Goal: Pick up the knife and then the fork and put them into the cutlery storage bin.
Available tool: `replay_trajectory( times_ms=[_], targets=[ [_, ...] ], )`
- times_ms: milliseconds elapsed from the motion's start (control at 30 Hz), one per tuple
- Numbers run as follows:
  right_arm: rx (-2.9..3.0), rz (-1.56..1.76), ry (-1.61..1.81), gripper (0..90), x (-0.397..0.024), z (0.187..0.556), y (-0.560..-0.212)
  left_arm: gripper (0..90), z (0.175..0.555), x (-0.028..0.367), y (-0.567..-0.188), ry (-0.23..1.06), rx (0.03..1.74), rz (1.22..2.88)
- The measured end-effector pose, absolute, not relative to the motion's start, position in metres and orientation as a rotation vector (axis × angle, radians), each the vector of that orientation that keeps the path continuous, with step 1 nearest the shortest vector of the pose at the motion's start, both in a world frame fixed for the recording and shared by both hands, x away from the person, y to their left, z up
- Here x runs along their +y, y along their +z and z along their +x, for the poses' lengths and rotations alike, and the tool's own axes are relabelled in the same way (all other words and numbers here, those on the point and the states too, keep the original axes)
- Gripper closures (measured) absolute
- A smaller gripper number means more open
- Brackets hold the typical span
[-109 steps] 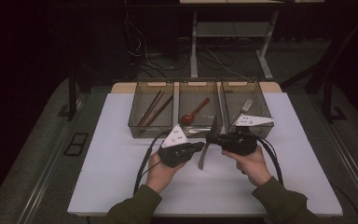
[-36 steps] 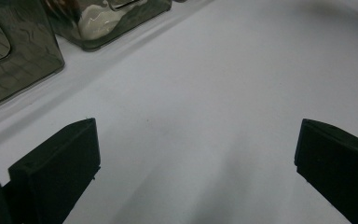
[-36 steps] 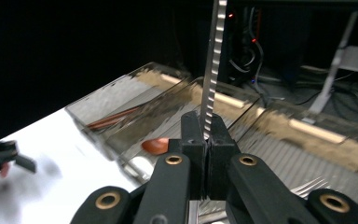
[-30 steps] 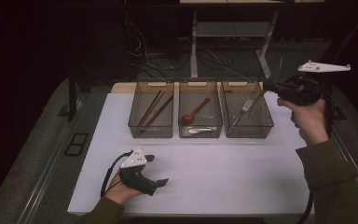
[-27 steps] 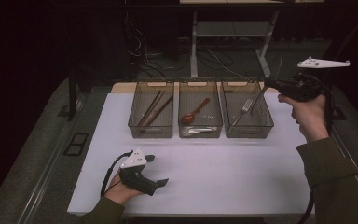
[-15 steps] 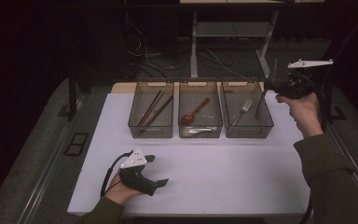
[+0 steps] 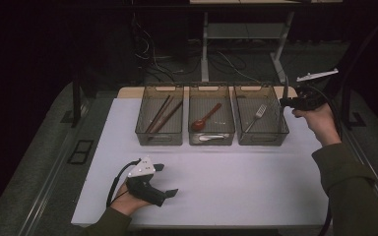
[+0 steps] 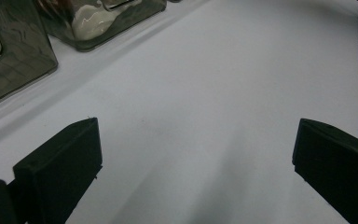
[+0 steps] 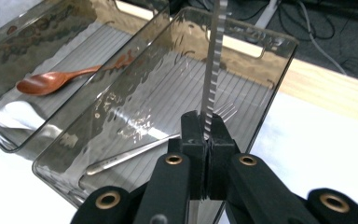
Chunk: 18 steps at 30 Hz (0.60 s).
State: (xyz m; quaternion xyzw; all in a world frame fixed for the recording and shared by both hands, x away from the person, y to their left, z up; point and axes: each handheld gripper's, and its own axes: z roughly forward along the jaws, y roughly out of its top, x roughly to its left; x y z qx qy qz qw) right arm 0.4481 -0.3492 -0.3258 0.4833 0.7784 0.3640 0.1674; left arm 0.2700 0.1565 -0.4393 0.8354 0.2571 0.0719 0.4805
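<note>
Dark room, cables and desk legs on the floor behind; white tabletop (image 7: 236,182) carries three smoke-tinted clear plastic bins in a row at the far side. My right gripper (image 7: 286,102) is up in the air just off the right end of the right-hand bin (image 7: 261,139), grey three-cornered plate on top, cable trailing down past the olive sleeve. Its fingers are pressed together on a serrated silver knife blade (image 9: 211,70); in the right gripper view the blade stands up from between the pads, teeth facing left, above the near rim of that bin. In the high view the knife (image 7: 284,93) reads as a thin upright line at the gripper tip. A silver metal fork (image 9: 163,140) lies flat on the ribbed floor of the same bin, tines toward the far wall. Middle bin (image 7: 211,140) holds a reddish-brown wooden spoon (image 7: 205,118) lying diagonally and a white spoon (image 7: 211,137) near its front wall. Left bin (image 7: 159,139) holds dark brown chopsticks (image 7: 162,115) lying diagonally. My left gripper (image 7: 166,180) rests on the near-left part of the table, well apart from the bins, fingers (image 8: 58,172) spread wide with nothing but bare tabletop between them.
</note>
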Motion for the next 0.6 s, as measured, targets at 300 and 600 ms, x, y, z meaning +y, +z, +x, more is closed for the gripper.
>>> replay_trajectory(
  times_ms=[300, 600],
  targets=[
    [2.243, 1.331, 1.044, 88.3, -0.340, 0.460, -0.338, 0.8, 0.270, 0.156, -0.439, 0.176, 0.626, 2.039],
    [2.243, 1.287, 1.032, 88.0, -0.316, 0.479, -0.357, 0.8, 0.270, 0.156, -0.439, 0.175, 0.621, 2.036]
  ],
)
